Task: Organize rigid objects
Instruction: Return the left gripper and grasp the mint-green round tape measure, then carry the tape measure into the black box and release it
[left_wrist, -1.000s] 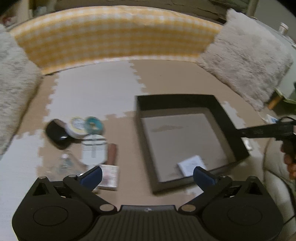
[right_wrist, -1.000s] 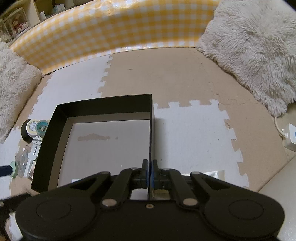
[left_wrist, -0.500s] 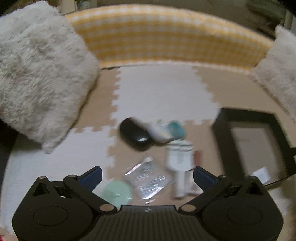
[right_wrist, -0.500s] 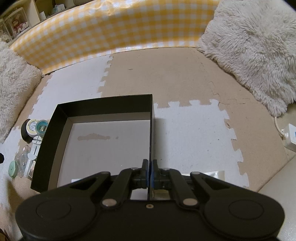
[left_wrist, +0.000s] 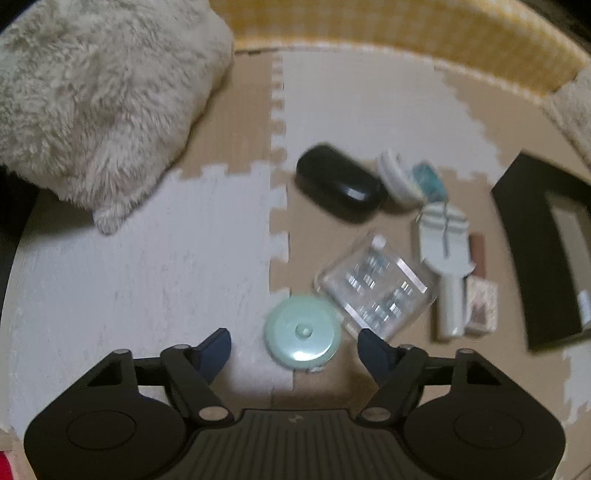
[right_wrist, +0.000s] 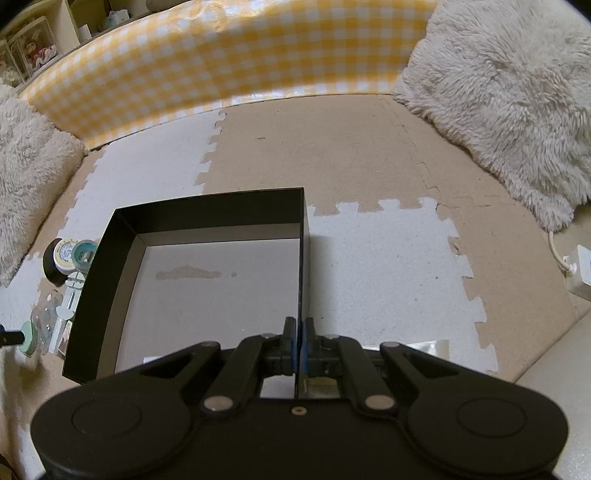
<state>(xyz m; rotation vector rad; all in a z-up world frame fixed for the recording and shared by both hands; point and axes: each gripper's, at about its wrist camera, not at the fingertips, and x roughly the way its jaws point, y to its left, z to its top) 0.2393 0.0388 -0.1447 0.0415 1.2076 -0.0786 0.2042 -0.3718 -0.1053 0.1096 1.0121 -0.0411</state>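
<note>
I see the foam floor mat (right_wrist: 369, 155) filling both views, tan and white puzzle tiles, with a yellow checked bumper (right_wrist: 229, 62) along the top of the right wrist frame and a fluffy cushion (left_wrist: 92, 92) in the upper left of the left wrist frame. The black box (right_wrist: 207, 210) sits in the lower middle of the right wrist frame, open on top, and my right gripper (right_wrist: 298, 343) has its fingers pressed together on the box's right wall at the bottom centre. In the left wrist frame my left gripper (left_wrist: 293, 349) has its fingers spread wide and grips nothing, with the mint round lid (left_wrist: 303, 332) lying on the mat between them, just above. Touching that lid toward the upper right is a clear plastic case (left_wrist: 376, 286). Further up lies a black oval case (left_wrist: 338, 182), with two tape rolls (left_wrist: 410, 177) just beside it on its right. Below the rolls lies a white brush (left_wrist: 445, 258), and a small patterned packet (left_wrist: 480, 306) lies beside its handle, near the box edge at the right of the frame.
</note>
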